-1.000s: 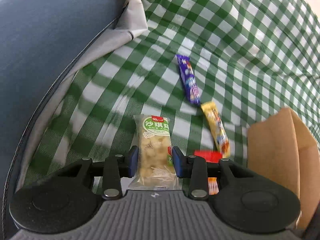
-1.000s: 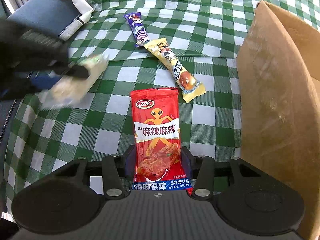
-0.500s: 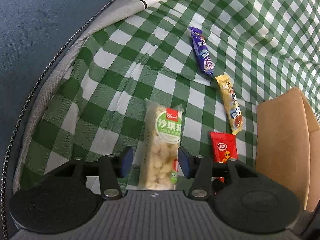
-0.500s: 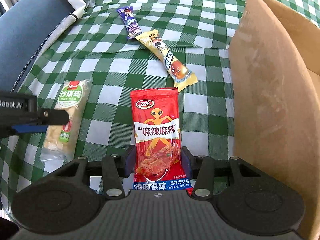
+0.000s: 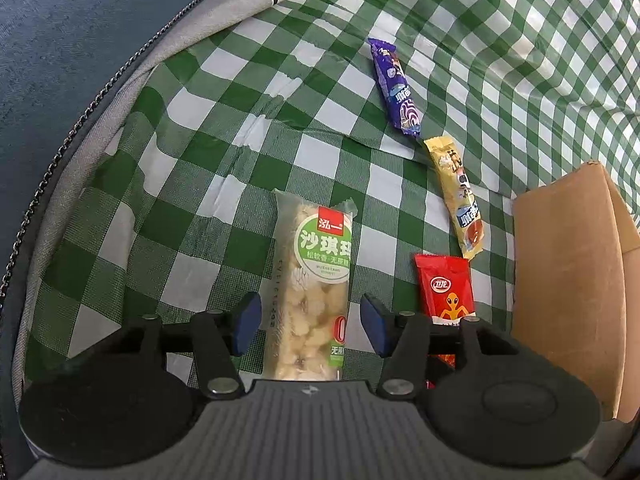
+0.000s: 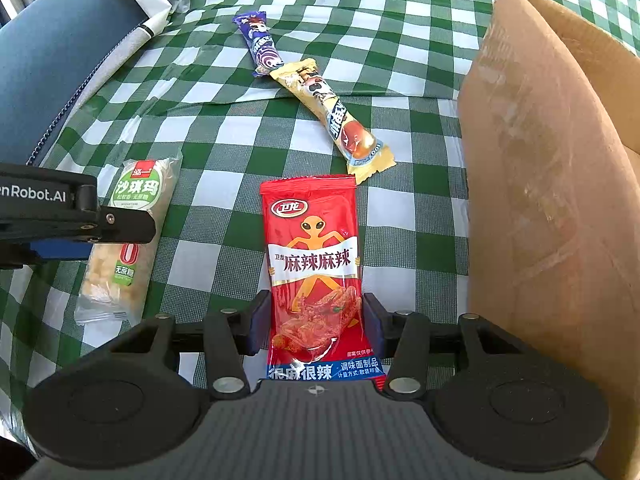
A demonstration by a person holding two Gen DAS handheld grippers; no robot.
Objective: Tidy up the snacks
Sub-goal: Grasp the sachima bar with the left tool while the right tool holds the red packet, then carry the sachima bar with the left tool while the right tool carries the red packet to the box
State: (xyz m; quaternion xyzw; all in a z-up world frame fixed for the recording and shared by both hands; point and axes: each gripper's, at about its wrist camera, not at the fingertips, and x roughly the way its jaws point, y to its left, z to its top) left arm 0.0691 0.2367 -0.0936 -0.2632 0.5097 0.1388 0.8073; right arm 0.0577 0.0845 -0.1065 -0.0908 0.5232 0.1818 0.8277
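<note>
a green checked cloth covers the surface, with a dark blue cushion along its left edge and a tall cardboard box close on the right. the right gripper is clamped on the red spicy snack packet. the left gripper is opening, its pads clear of the pale sachima bar lying between them. beyond lie a yellow bar and a purple bar, ends touching.
</note>
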